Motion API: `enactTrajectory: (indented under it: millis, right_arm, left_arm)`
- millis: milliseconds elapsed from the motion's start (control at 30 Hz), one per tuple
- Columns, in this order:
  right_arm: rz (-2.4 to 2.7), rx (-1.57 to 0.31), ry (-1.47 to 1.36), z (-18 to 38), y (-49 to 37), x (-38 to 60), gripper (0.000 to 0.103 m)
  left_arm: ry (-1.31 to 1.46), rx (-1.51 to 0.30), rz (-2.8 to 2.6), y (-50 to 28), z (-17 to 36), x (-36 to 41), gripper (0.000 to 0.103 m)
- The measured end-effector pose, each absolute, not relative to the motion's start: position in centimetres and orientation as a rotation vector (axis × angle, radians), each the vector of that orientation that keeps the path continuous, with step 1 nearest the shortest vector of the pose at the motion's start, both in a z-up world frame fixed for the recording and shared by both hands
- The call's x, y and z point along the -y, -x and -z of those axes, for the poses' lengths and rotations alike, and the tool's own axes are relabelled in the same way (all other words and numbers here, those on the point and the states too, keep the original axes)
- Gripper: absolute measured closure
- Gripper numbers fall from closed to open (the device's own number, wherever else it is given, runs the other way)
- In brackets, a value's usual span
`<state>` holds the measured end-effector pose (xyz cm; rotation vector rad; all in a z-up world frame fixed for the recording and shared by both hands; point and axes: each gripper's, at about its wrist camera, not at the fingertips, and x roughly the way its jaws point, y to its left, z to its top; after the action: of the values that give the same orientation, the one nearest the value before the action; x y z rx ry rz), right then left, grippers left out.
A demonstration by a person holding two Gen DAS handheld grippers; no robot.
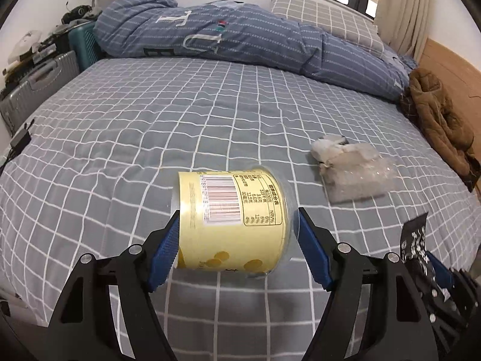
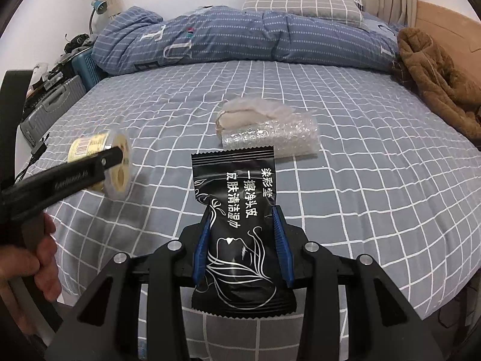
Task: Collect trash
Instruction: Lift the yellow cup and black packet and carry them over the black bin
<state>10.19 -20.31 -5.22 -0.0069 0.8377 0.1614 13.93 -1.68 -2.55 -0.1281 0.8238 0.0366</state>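
Trash mid-collection: left gripper [image 1: 237, 231] fingers clamp yellow tub [image 1: 233, 221], right gripper [image 2: 243, 240] fingers clamp black sachet [image 2: 237, 210]; bubble-wrap bundle [image 2: 267, 132] beyond sachet on bed [image 2: 375, 180] needs free gripper next.

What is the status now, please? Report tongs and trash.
Left tongs shut on yellow tub. Right tongs shut on black packet. Bubble-wrap bundle left on bed. Nothing blocking.

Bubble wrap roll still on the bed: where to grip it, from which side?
Grip the bubble wrap roll across its middle, from above. It lies flat on its side on the bed, with crumpled white paper against its far side, so close the claw across its near and far sides.
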Motion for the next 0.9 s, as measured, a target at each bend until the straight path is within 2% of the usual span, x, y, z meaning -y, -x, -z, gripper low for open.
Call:
enactTrajectory:
  millis: [900]
  right_arm:
    - [-0.163,-0.81,-0.003,3.1,-4.6,21.6,0.066]
  left_arm:
    - [0.114,-0.795,0.054,-3.7,0.4,3.8,0.032]
